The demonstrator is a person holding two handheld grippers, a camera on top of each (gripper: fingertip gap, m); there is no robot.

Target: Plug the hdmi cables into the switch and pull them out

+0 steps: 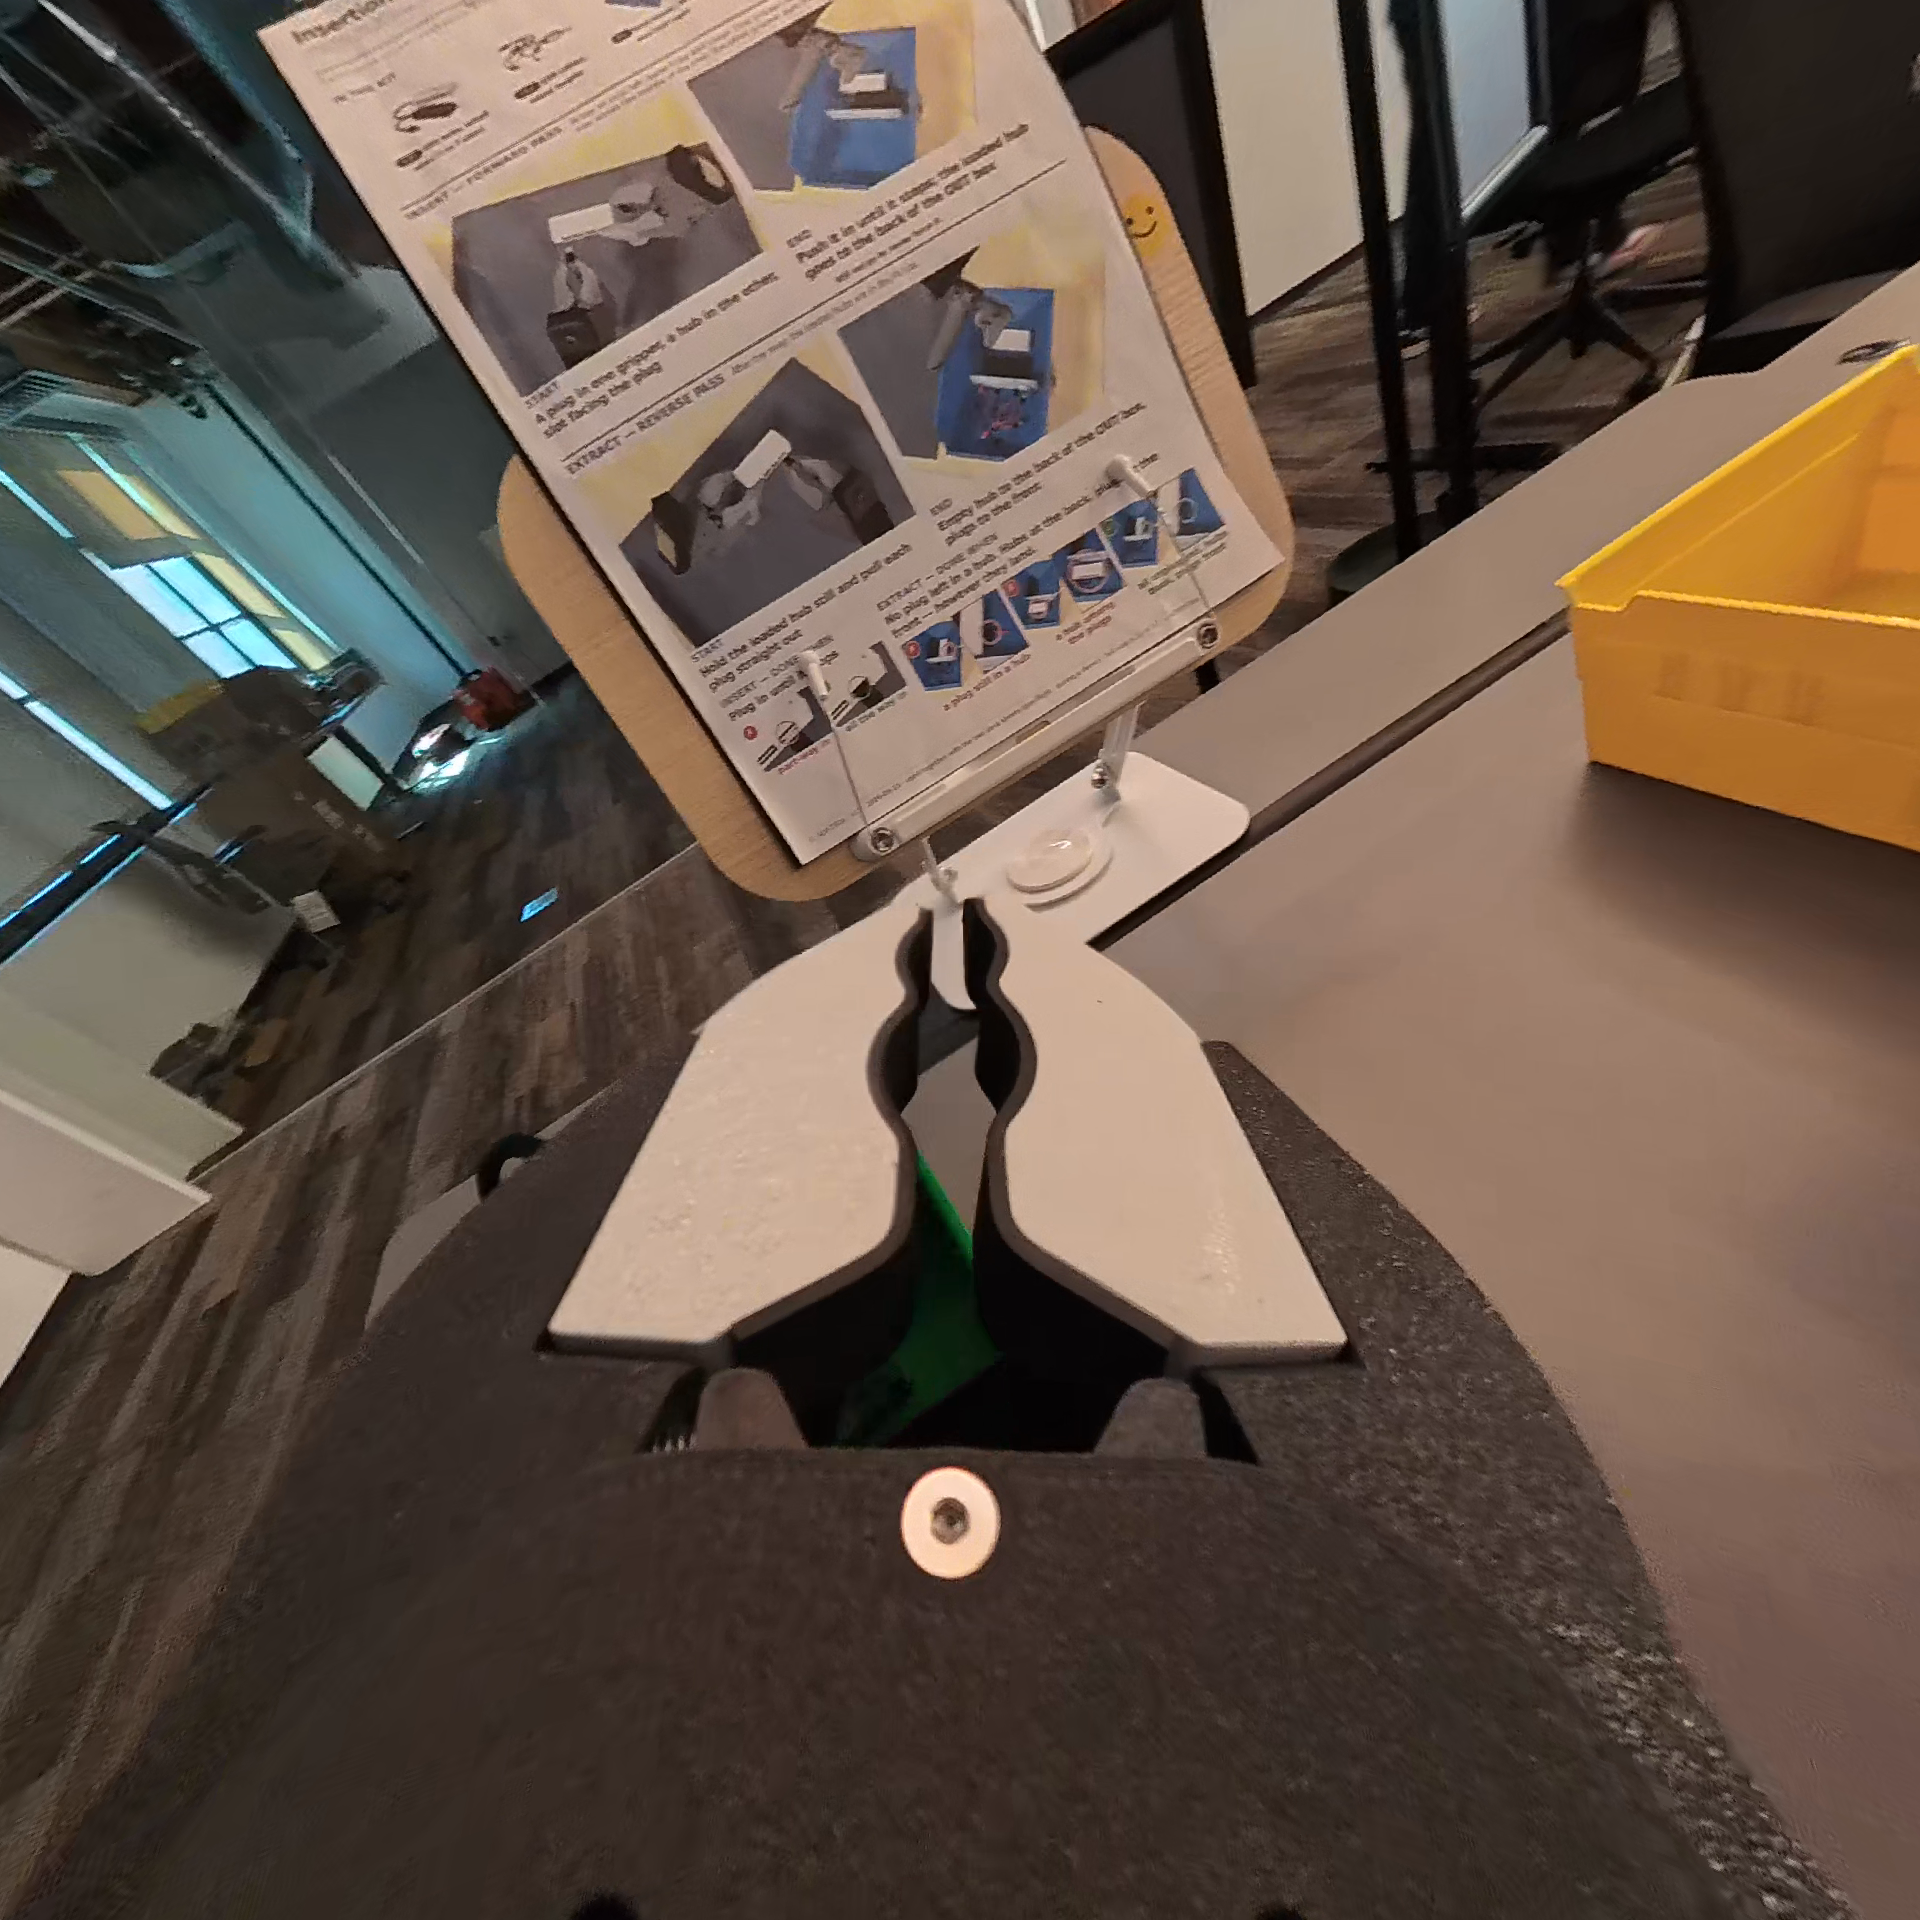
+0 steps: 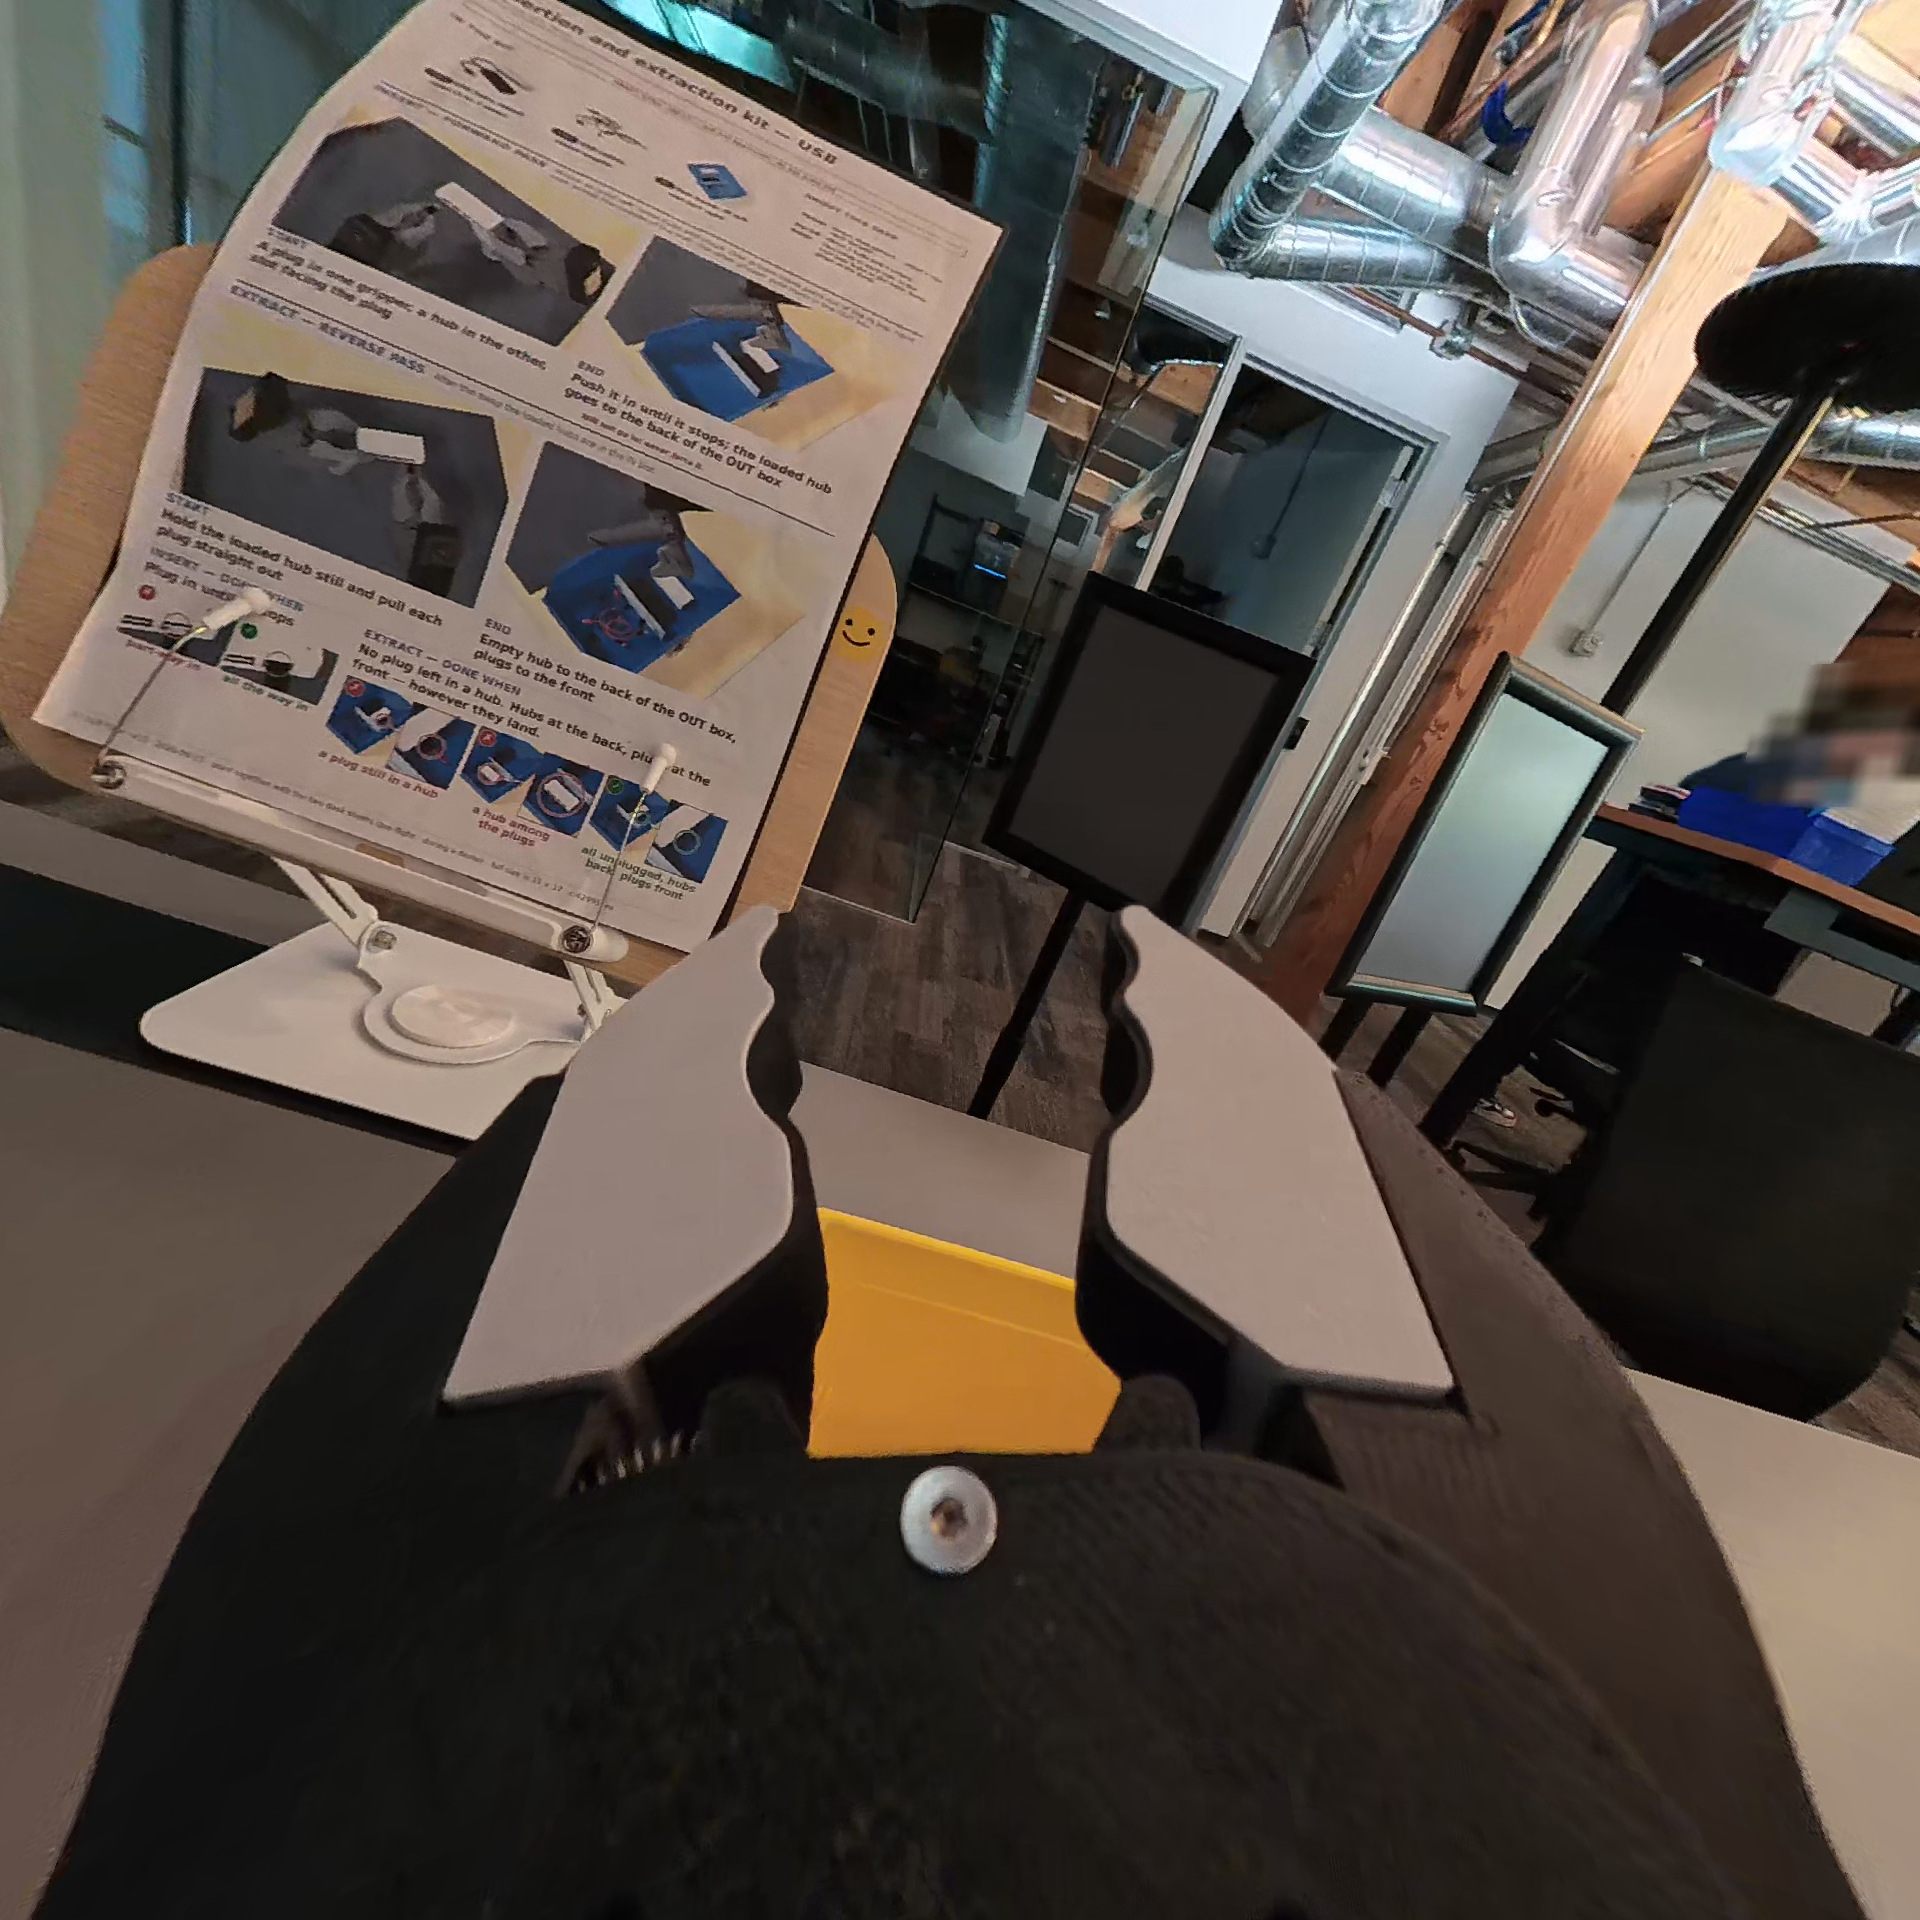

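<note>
No HDMI cable and no switch show in either view. My left gripper (image 1: pixel 943 920) is raised above the grey table (image 1: pixel 1455 1143). Its grey fingers (image 1: pixel 790 1164) stand almost together with only a thin gap, and nothing shows held between them. A green surface (image 1: pixel 940 1257) shows below through the gap. My right gripper (image 2: pixel 940 925) is open and empty, hovering over a yellow bin (image 2: pixel 935 1340) seen between its fingers.
A printed instruction sheet on a wooden-backed stand (image 1: pixel 831 416) with a white base (image 1: pixel 1143 821) stands on the table ahead; it also shows in the right wrist view (image 2: pixel 468 520). The yellow bin (image 1: pixel 1766 644) sits at the right. Office floor, chairs, a black sign stand (image 2: pixel 1143 758) and a person at a far desk lie beyond.
</note>
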